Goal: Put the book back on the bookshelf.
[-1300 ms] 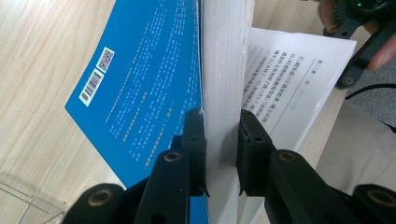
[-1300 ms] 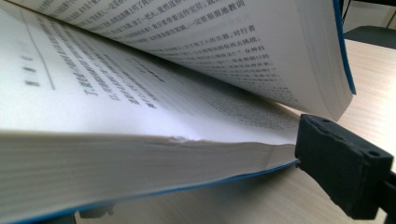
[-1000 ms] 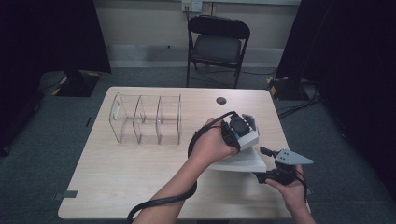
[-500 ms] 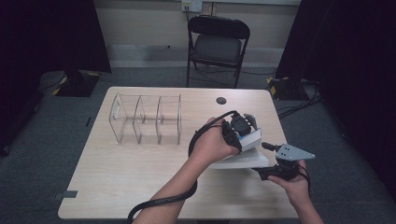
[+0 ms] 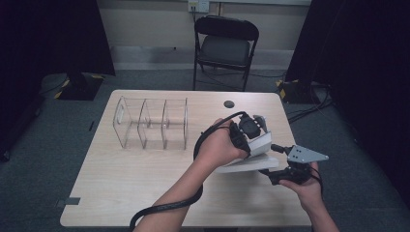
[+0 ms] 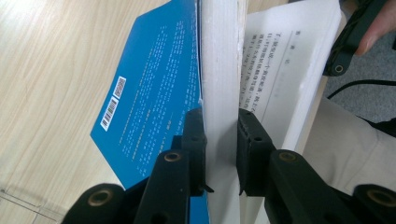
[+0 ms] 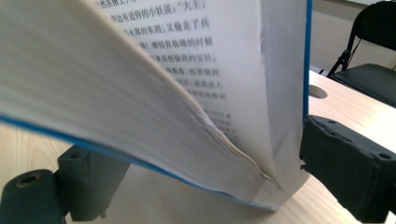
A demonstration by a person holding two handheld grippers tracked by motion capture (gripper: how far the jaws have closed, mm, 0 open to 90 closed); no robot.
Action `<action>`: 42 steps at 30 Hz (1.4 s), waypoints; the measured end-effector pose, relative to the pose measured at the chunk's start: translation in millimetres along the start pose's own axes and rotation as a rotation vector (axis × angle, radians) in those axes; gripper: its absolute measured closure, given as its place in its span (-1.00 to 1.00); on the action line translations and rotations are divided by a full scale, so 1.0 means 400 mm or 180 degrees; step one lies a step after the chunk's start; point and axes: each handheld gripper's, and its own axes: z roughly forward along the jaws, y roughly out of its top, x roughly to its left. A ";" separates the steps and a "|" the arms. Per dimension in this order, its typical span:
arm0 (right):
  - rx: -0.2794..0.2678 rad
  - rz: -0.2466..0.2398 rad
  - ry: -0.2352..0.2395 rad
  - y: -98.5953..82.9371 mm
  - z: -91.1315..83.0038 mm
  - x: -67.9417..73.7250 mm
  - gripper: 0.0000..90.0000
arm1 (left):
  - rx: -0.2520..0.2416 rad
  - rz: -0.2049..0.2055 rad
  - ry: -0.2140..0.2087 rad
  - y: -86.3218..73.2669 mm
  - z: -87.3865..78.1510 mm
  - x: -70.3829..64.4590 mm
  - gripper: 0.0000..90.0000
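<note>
The book (image 5: 251, 155) lies open near the right edge of the desk (image 5: 145, 179), just in front of the person. It is a thick paperback with a smooth blue cover (image 6: 149, 102), white barcodes and dense printed pages. The left tongs (image 6: 219, 140) are closed on an upright block of pages, one black jaw on each side of it. The right tongs (image 5: 275, 169) are at the lower half of the book; their jaws stand wide apart around the curved, fanned pages, not pressing them. The desk is pale wood with fine grain. A clear plastic organizer (image 5: 152, 124) with dividers stands well apart to the left. Behind the desk stands a black folding chair (image 5: 225, 46) on grey carpet
</note>
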 end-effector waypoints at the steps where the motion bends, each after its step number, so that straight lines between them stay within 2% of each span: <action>1: 0.0010 -0.0020 -0.0004 0.005 -0.001 0.000 -0.80 | -0.0012 -0.0028 -0.0006 -0.001 0.000 -0.002 0.69; 4: 0.0036 -0.0079 0.0003 0.013 0.001 -0.004 -0.80 | -0.0011 -0.0009 -0.0016 -0.002 -0.001 0.000 0.69; 5: 0.0035 -0.0045 0.0032 0.015 0.004 -0.008 -0.80 | -0.0019 -0.0007 -0.0022 -0.002 -0.001 0.001 0.69; 10: 0.0044 -0.0075 0.0101 0.018 0.008 -0.015 -0.80 | -0.0013 -0.0042 -0.0053 -0.002 -0.002 0.004 0.69; 13: 0.0048 -0.0062 0.0117 0.021 0.006 -0.015 -0.80 | -0.0008 -0.0007 -0.0025 0.003 -0.008 -0.001 0.69; 18: 0.0001 -0.0178 0.0186 0.035 -0.005 -0.011 -0.80 | 0.0011 0.0076 -0.0080 0.009 -0.031 -0.002 0.69; 19: -0.0015 -0.0295 0.0212 0.046 -0.010 -0.008 -0.80 | 0.0006 0.0032 -0.0117 0.009 -0.033 -0.002 0.69; 22: 0.0030 -0.0275 0.0268 0.052 -0.008 -0.009 -0.80 | 0.0004 0.0061 -0.0143 0.008 -0.037 0.003 0.69; 25: -0.0004 -0.0234 0.0333 0.047 -0.005 -0.016 -0.80 | -0.0018 0.0059 -0.0139 0.007 -0.036 0.002 0.69; 26: -0.0058 -0.0273 0.0432 0.045 0.000 -0.017 -0.78 | -0.0029 0.0057 -0.0152 0.007 -0.035 0.003 0.69; 28: -0.0049 -0.0302 0.0455 0.048 0.005 -0.014 -0.78 | -0.0008 0.0065 -0.0158 0.009 -0.034 -0.001 0.69; 29: -0.0036 -0.0357 0.0457 0.052 0.010 -0.010 -0.78 | 0.0017 0.0129 -0.0151 0.012 -0.034 0.000 0.69; 30: -0.0031 -0.0388 0.0487 0.057 0.015 -0.004 -0.78 | 0.0018 0.0099 -0.0151 0.012 -0.033 -0.002 0.69; 32: -0.0006 -0.0435 0.0499 0.063 0.025 0.003 -0.77 | 0.0033 0.0136 -0.0160 0.014 -0.035 0.004 0.69; 33: -0.0007 -0.0420 0.0500 0.064 0.026 0.004 -0.73 | -0.0004 0.0083 -0.0157 0.012 -0.035 0.004 0.69; 34: -0.0062 -0.0394 0.0528 0.061 0.022 -0.002 -0.49 | -0.0032 0.0154 -0.0113 0.012 -0.041 0.007 0.68; 35: -0.0062 -0.0394 0.0528 0.061 0.022 -0.002 -0.49 | -0.0032 0.0154 -0.0113 0.012 -0.041 0.007 0.67; 36: -0.0067 -0.0385 0.0529 0.059 0.017 -0.007 -0.35 | -0.0049 0.0171 -0.0088 0.012 -0.042 0.007 0.67; 38: -0.0031 -0.0429 0.0648 0.053 0.006 -0.013 -0.08 | -0.0033 0.0160 -0.0136 0.011 -0.042 0.011 0.63; 39: -0.0031 -0.0429 0.0648 0.053 0.006 -0.013 -0.08 | -0.0028 0.0186 -0.0179 0.009 -0.042 0.016 0.63; 40: -0.0009 -0.0429 0.0714 0.051 0.002 -0.014 -0.01 | -0.0051 0.0219 -0.0172 0.006 -0.044 0.018 0.60; 41: -0.0001 -0.0391 0.0780 0.048 -0.003 -0.016 0.11 | -0.0167 0.0313 -0.0103 -0.002 -0.048 0.021 0.53; 42: -0.0001 -0.0391 0.0780 0.048 -0.003 -0.016 0.11 | -0.0167 0.0313 -0.0103 -0.002 -0.048 0.021 0.49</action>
